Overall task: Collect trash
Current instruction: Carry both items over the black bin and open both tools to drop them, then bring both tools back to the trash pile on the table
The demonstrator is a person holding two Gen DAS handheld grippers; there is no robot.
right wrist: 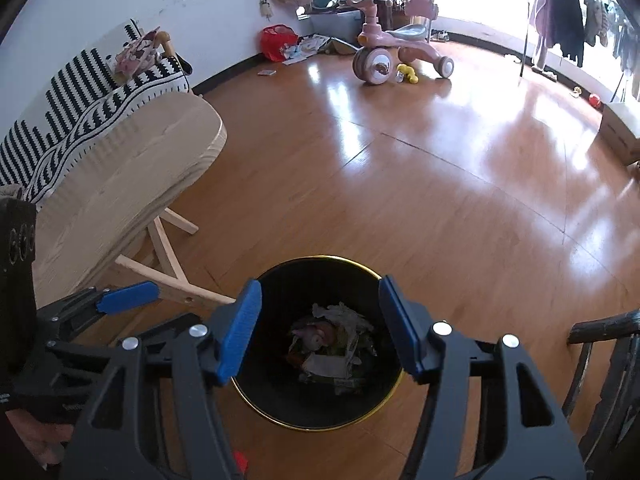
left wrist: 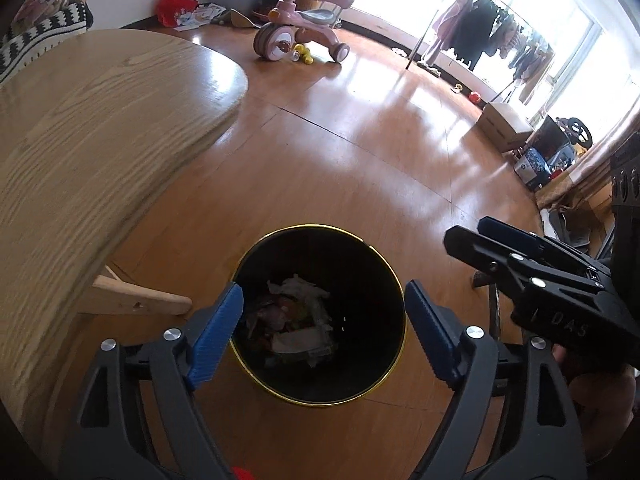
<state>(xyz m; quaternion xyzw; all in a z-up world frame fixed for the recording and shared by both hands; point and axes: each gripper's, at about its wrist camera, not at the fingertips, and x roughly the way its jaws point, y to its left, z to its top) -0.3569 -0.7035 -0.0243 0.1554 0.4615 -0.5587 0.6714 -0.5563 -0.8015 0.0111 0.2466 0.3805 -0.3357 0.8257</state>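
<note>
A black trash bin with a gold rim (left wrist: pixel 376 252) stands on the wooden floor; it also shows in the right wrist view (right wrist: pixel 360 266). Crumpled paper and wrappers (left wrist: pixel 298 316) lie at its bottom, also in the right wrist view (right wrist: pixel 332 348). My left gripper (left wrist: pixel 324 332) hangs open and empty above the bin's mouth. My right gripper (right wrist: pixel 320 328) is also open and empty above the bin. The right gripper shows at the right in the left wrist view (left wrist: pixel 472 236). The left gripper shows at the left in the right wrist view (right wrist: pixel 156 294).
A round light-wood table (left wrist: pixel 100 128) on crossed legs stands left of the bin. A striped sofa (right wrist: pixel 72 92) sits behind it. A pink tricycle (right wrist: pixel 392 48), a clothes rack (left wrist: pixel 488 36) and a cardboard box (left wrist: pixel 504 124) stand farther off. A dark chair (right wrist: pixel 608 360) is at the right.
</note>
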